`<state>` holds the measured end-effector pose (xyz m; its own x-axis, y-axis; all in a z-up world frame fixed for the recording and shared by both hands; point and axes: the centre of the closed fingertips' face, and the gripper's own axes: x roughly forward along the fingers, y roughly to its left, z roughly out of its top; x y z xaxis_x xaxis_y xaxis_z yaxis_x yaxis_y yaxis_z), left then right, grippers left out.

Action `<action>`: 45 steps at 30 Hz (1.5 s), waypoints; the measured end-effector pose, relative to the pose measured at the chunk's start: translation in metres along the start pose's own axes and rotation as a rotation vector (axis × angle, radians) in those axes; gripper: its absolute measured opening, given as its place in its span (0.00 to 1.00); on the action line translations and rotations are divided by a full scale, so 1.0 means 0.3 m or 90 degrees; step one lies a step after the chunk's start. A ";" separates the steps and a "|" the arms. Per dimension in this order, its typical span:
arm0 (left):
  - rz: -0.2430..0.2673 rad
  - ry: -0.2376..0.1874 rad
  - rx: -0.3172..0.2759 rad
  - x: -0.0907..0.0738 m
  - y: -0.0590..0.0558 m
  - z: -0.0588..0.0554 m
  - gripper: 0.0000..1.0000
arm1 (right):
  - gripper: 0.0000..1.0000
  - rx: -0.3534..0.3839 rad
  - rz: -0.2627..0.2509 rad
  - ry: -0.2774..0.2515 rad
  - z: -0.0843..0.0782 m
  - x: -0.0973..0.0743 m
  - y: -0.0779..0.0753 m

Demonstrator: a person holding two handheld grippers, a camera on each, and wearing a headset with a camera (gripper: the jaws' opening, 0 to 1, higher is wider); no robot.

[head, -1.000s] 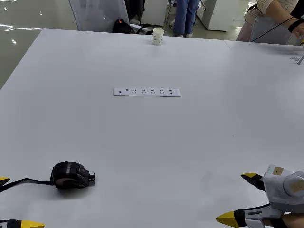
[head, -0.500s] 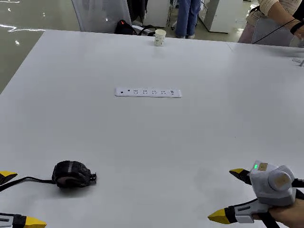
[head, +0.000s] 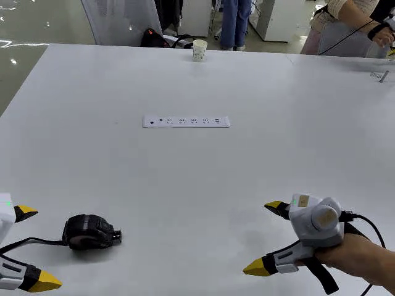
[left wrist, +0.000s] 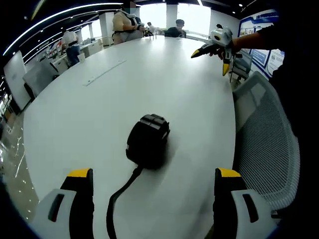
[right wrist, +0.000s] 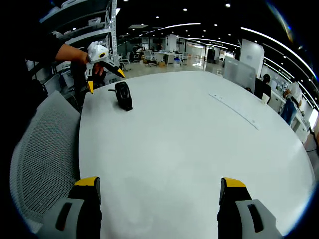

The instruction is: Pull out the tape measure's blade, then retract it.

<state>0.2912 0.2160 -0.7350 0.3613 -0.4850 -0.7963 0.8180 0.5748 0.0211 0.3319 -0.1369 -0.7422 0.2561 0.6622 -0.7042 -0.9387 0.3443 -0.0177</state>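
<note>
We have done nothing yet: the tape measure (head: 89,232) lies unpulled at the desk's (head: 197,172) near edge, just ahead of our left gripper (head: 38,246). The right gripper (head: 262,237) is well apart, and both have their jaws wide and empty.

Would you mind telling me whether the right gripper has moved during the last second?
Yes. The right gripper has come in leftward, nearer the power strip's right end.

The left gripper (head: 36,248), white with black jaws tipped in yellow, is hovering at the lower left of the head view. Its jaws are standing wide apart and pointing to the right. The right gripper (head: 262,237), of the same white and yellow build, is being held by the person's right hand (head: 355,256), jaws also spread wide, facing left.
</note>
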 end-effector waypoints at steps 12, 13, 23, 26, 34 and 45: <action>-0.043 0.062 0.055 0.045 0.000 -0.001 0.99 | 0.99 -0.019 0.056 -0.008 0.057 0.084 0.020; -0.051 0.068 0.069 0.047 -0.004 -0.003 0.99 | 0.99 -0.021 0.060 -0.008 0.059 0.090 0.022; -0.092 0.087 0.155 0.087 -0.018 0.021 0.99 | 0.99 -0.040 0.089 0.004 0.071 0.154 0.040; -0.097 0.099 0.175 0.106 -0.018 0.024 0.99 | 0.99 -0.041 0.091 0.000 0.088 0.166 0.045; -0.111 0.080 0.199 0.149 -0.022 0.101 0.91 | 0.99 -0.045 0.109 -0.004 0.111 0.209 0.066; -0.113 0.119 0.206 0.209 -0.001 0.123 0.65 | 0.99 -0.059 0.125 -0.018 0.155 0.242 0.090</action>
<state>0.3302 0.1612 -0.7626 0.1389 -0.4131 -0.9000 0.9697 0.2412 0.0390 0.3358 -0.0485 -0.7608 0.0715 0.7291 -0.6806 -0.9880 0.1455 0.0521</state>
